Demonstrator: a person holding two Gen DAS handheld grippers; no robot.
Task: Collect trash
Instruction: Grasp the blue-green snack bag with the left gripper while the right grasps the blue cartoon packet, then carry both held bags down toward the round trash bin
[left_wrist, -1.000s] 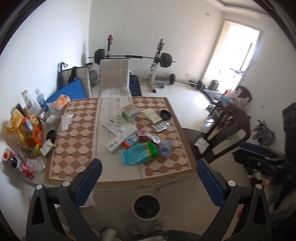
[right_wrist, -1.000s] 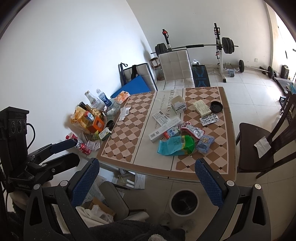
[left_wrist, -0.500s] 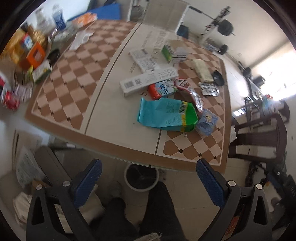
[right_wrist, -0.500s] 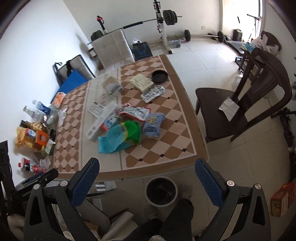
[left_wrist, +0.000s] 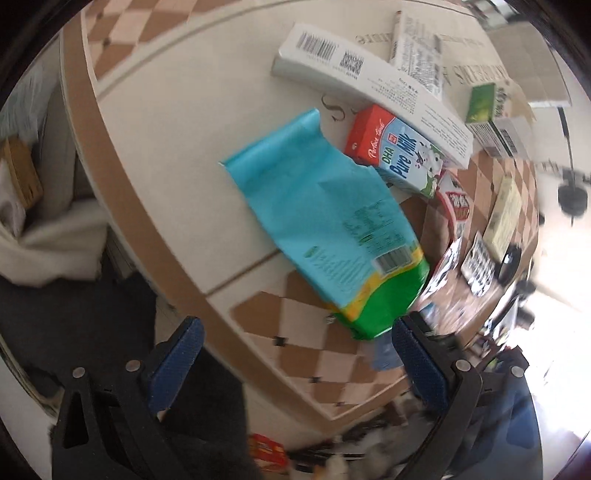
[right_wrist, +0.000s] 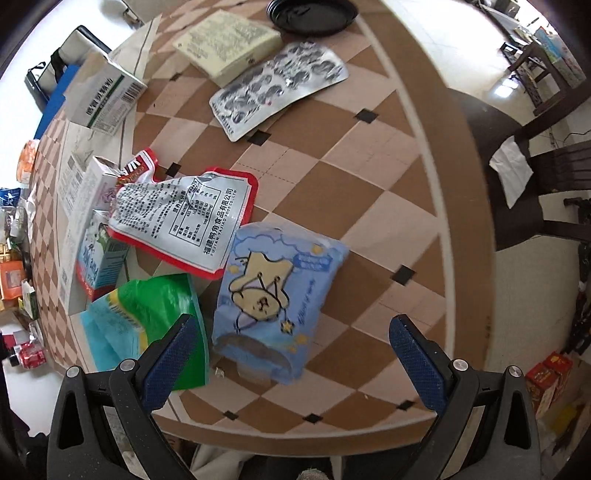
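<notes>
Checkered tabletop (right_wrist: 354, 192) fills both views, and wrappers and boxes are strewn over its near half. Largest among them is the teal bag (left_wrist: 325, 221); in the left view its long axis is seen to run from 11 o'clock down to 5 o'clock, with the green end lying nearest the gripper. A white box (left_wrist: 373, 81) and a milk carton (left_wrist: 402, 155) are seen beyond it, at about 1 o'clock, the carton touching the bag's far edge. In the right view a red-edged pouch (right_wrist: 184, 221) is laid partly over the blue pack (right_wrist: 277, 295), whose long axis points roughly from 6 to 12 o'clock.

Both tools are held spread and nothing is pinched. The left gripper (left_wrist: 295, 354) is poised above the table edge, with the bag's green end just beyond its right finger, at about 1 o'clock. The right gripper (right_wrist: 291, 350) is centred on the blue pack, whose near end is framed between the open jaws at 12 o'clock.

The right hand is judged the nearer to a grasp: the pack is already lined up between its fingers, whereas the bag lies off-centre for the left and would call for a shift toward 1 o'clock.
</notes>
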